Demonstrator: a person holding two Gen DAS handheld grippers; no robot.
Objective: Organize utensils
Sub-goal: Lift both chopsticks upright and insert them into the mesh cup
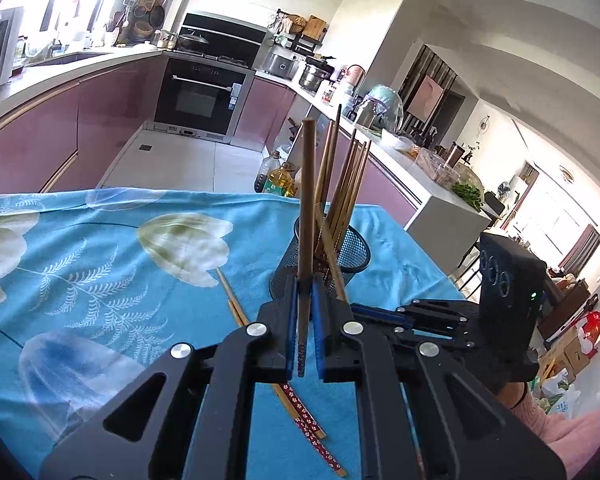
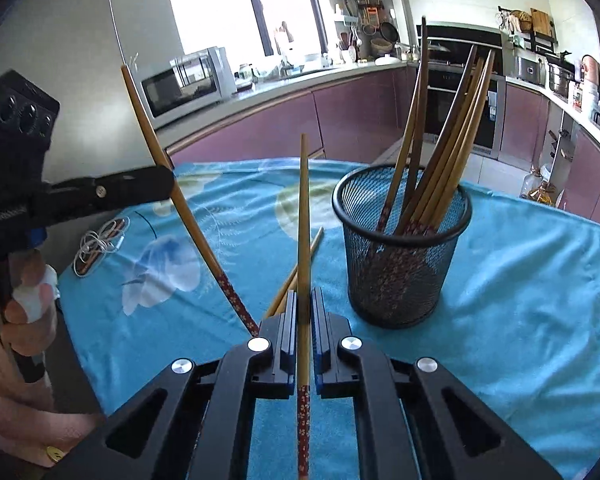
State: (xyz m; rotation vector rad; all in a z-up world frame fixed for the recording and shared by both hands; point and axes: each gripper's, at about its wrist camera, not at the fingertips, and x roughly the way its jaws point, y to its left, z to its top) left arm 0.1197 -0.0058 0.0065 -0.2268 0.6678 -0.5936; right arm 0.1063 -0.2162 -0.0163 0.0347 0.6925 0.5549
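The tablecloth is turquoise blue, printed with large white and pale green tulips and white fern fronds. The mesh holder, right of centre in the right wrist view, is black. The chopsticks standing in it are tan to brown wood, their lower ends dark red with small pale blossoms. The chopstick at the centre of the left wrist view has the same pattern. Both grippers are black with blue pads. The cabinets behind are mauve pink. A white cable lies coiled at the left.
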